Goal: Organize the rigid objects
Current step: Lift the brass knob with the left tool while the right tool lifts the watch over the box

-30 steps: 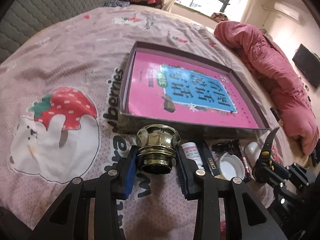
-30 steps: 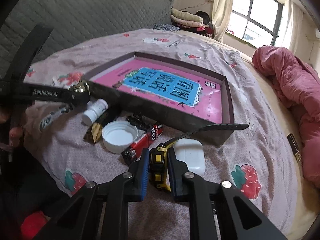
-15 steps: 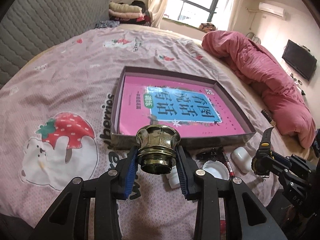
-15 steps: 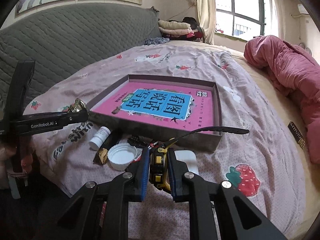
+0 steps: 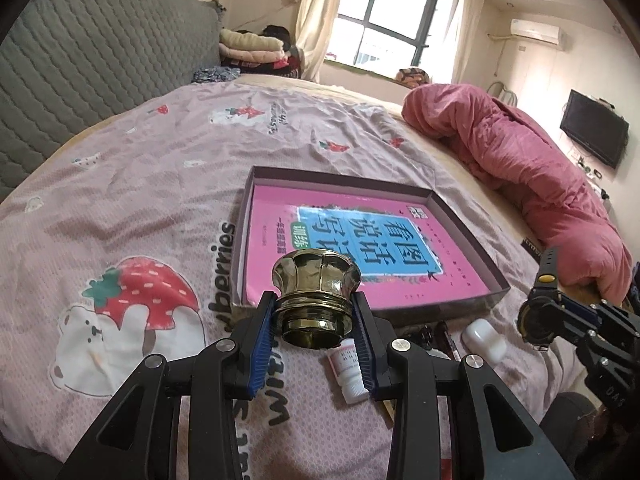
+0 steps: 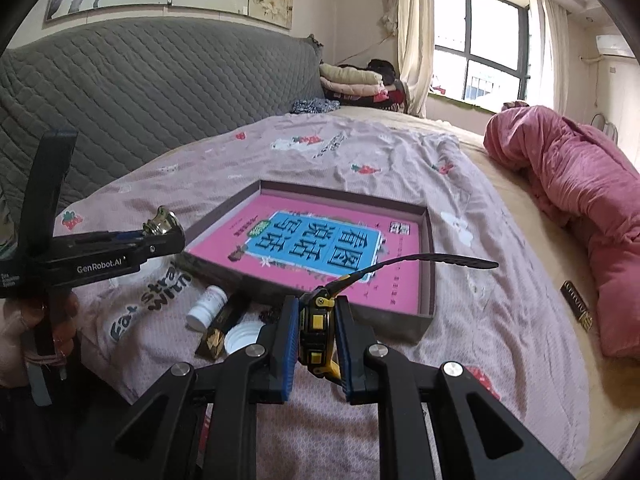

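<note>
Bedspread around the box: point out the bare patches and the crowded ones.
Bare: bedspread between the box and the grey headboard, and the strip between box and pink quilt. Crowded: by the box's near wall, around the pill bottle, white cap and white case.

"GenRobot.AI" printed on left gripper arm, frame left. Bedsheet lettering: "berries", "With". Pink book cover: Chinese title "看图说话写话".

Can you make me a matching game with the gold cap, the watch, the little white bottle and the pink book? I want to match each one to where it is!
Things:
1. gold cap
2. watch
3. little white bottle
4. pink book

Places:
A. lying inside the box
B. held in the right gripper's jaws
C. lying on the bedsheet
D. held in the left gripper's jaws

Pairs: 1-D, 2-B, 3-C, 4-A
</note>
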`<state>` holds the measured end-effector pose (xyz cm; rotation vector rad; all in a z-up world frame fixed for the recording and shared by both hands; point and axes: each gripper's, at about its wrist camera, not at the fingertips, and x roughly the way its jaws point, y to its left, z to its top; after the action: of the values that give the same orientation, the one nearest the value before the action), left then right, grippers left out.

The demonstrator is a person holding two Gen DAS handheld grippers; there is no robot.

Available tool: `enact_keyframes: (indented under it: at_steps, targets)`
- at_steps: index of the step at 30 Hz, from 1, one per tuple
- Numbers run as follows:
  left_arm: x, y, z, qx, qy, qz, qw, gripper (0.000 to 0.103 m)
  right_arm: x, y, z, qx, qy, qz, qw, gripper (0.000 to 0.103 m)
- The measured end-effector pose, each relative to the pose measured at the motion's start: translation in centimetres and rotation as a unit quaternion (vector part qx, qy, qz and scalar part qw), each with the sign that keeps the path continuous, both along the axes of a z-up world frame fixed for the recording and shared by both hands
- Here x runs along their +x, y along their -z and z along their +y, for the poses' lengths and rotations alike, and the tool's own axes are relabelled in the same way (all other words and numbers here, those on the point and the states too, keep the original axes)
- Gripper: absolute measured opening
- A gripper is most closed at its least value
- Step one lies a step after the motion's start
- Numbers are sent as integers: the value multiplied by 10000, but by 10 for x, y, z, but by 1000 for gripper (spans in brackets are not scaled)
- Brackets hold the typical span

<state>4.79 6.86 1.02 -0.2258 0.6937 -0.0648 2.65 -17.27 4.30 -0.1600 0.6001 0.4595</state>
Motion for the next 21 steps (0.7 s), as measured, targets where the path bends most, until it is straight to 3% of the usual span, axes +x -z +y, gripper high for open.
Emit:
enact_keyframes:
  at_steps: [21]
  targets:
    - [31, -3, -3, 105, -133, -261, 9995, 37, 34, -36, 0, -113, 387, -786, 9961, 18]
